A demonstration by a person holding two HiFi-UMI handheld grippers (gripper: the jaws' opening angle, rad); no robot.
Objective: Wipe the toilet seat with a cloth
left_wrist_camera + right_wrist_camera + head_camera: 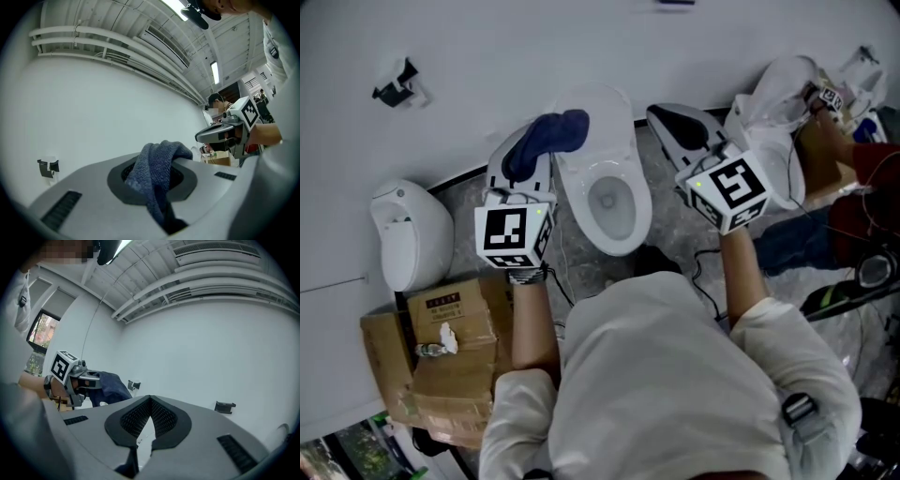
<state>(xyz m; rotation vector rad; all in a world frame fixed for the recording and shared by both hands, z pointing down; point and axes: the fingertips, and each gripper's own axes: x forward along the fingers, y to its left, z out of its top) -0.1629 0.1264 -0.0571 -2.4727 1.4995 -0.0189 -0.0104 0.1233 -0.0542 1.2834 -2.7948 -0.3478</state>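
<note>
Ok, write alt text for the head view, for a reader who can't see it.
Seen from above, a person in a white shirt holds two grippers over a white toilet, one to each side. The left gripper grips a dark blue cloth, and the right gripper carries nothing. Cardboard boxes sit on the floor at the lower left.

The right gripper [150, 401] has its two grey jaws with black ribbed pads closed together, tips meeting and nothing between them. Beyond them stands a plain white wall [201, 348] bearing a small black bracket [225, 407] (a second, smaller bracket [134, 385] sits further left). At the left, the left gripper [96, 379], topped by its marker cube, has a dark blue cloth [110, 388] bunched at its front end. White pipes [211, 284] run under the ceiling.
</note>
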